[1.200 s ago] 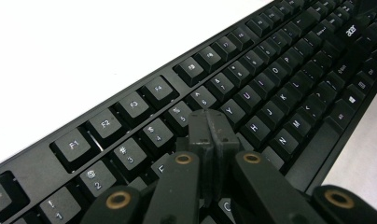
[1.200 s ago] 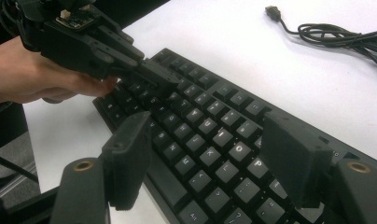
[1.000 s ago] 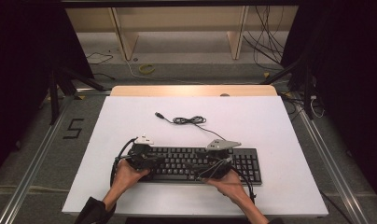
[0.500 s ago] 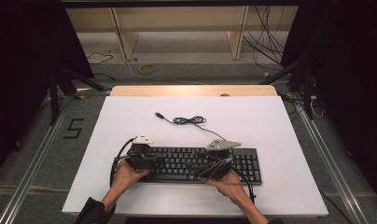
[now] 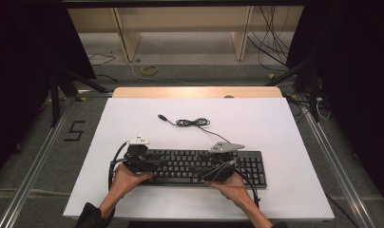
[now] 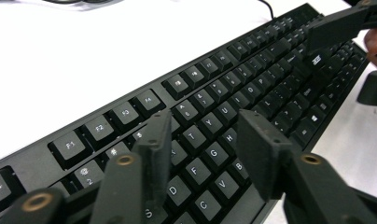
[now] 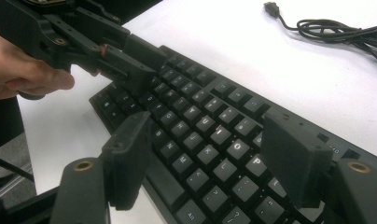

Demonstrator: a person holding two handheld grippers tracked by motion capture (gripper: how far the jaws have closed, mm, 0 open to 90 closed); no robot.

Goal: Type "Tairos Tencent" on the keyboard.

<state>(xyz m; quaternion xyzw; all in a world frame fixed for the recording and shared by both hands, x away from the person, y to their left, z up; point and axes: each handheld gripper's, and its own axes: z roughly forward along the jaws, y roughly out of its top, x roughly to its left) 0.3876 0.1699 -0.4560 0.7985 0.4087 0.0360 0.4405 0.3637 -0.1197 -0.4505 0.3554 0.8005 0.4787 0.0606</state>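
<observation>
Left gripper [image 6: 203, 140] fingers [image 6: 261, 140] just opened, hovering above keyboard [image 6: 233, 88] keys

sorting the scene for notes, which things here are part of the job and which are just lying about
In the job:
keyboard
left gripper, jaws open over the keys, just been opening, nothing between them
right gripper, jaws open over the keys

Lying about:
keyboard's coiled cable on the table
yellow ring on the floor
wooden shelf behind
</observation>
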